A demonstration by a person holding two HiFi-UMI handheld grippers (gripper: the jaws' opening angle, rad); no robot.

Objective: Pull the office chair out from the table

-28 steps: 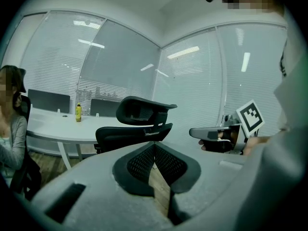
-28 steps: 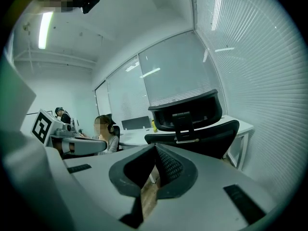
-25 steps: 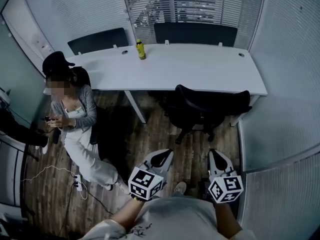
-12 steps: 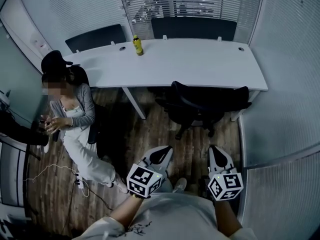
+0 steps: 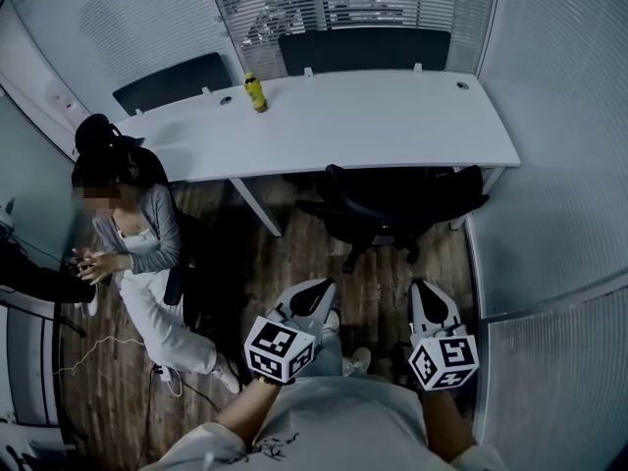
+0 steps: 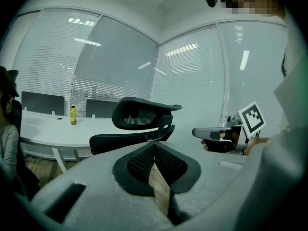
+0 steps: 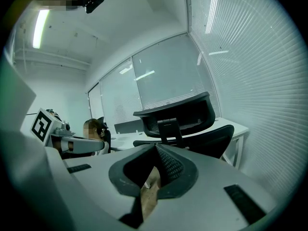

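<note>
Office chair [image 5: 392, 209] at near edge of white table [image 5: 373, 130], right of table leg, backrest toward grippers. Left gripper [image 5: 312, 297] and right gripper [image 5: 430, 302]: jaws fully closed, nothing held, side by side, apart from chair. Yellow bottle [image 5: 255, 93] upright on table.

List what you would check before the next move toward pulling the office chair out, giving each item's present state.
1. Left gripper open for a grasp: not ok, jaws shut, nothing between them.
2. Right gripper open: not ok, shut and empty too.
3. Office chair within touch: not ok, both grippers are apart from it.
4. Floor behind the chair: ok, only bare boards show there.
5. Seated person out of the way: ok, sits to the side, apart from it.
6. Bottle safe on the table: ok, upright, away from the chair.
</note>
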